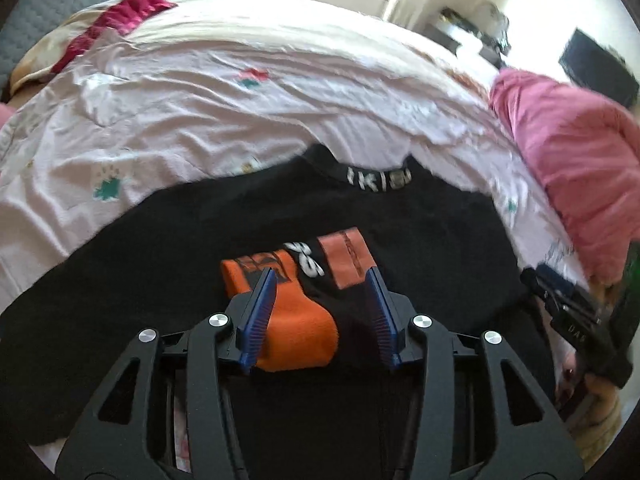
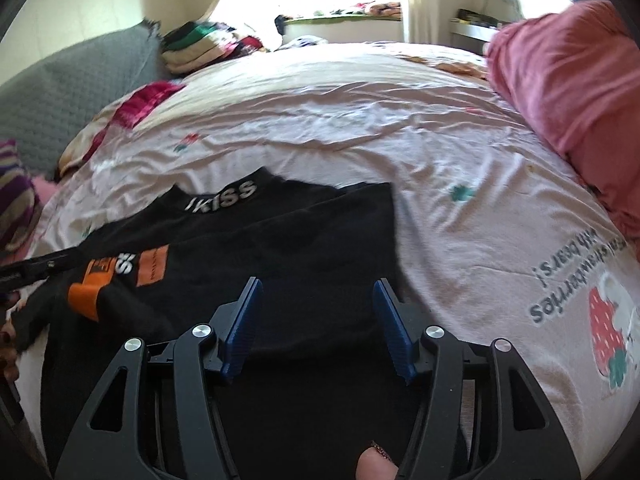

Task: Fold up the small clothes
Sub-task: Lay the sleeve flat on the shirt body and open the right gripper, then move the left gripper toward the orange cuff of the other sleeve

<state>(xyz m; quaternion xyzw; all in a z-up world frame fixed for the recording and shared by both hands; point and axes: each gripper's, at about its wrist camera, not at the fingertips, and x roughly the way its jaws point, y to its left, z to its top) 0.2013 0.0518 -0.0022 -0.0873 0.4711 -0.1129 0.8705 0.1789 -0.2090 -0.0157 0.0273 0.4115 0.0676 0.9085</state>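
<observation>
One garment in work: black top (image 1: 400, 240), spread flat on the pink bedsheet (image 1: 200, 92), collar with white lettering away from both sets of fingers, so that it lies ready for folding.

Left gripper (image 1: 322, 280): fingers (image 1: 260, 312) partly parted, pressing on nothing. An orange-printed fold of cloth (image 1: 296, 332) lies between them, nearer the left finger and free of the pads; judged a sleeve or edge just laid over the chest print.

Right gripper (image 2: 318, 292): fingers (image 2: 396, 332) moderately wide, empty, over plain black cloth; the top's right edge runs just beyond the right finger, likely the next edge to take.

Pink bedding (image 2: 568, 80), bundled well beyond the right finger, clear of the work.

Stacked folded clothes (image 2: 200, 48), far ahead near the headboard; judged finished pieces.
</observation>
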